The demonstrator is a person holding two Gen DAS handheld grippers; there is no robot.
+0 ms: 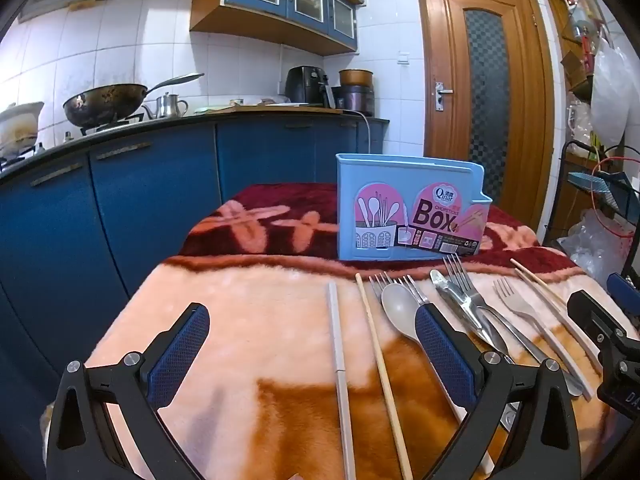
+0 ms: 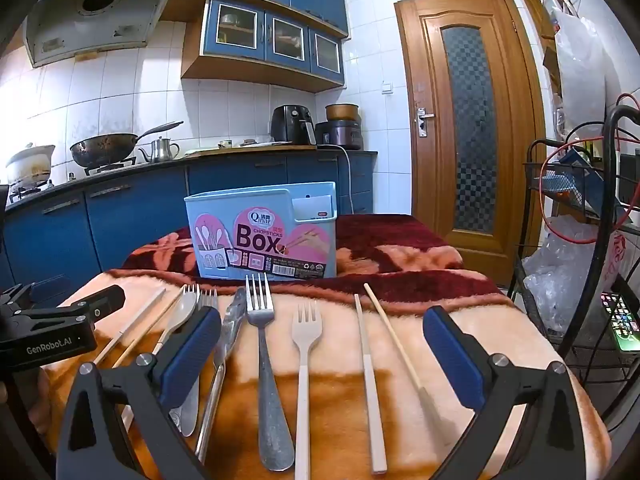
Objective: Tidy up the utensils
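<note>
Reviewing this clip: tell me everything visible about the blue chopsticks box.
The chopsticks box is light blue, plastic-looking, upright at the far side of the blanket, beyond the row of utensils. A pink label reading "Box" covers its front; a lower side pocket steps down at one end. Its inside is hidden. Nothing but the blanket touches it.
</note>
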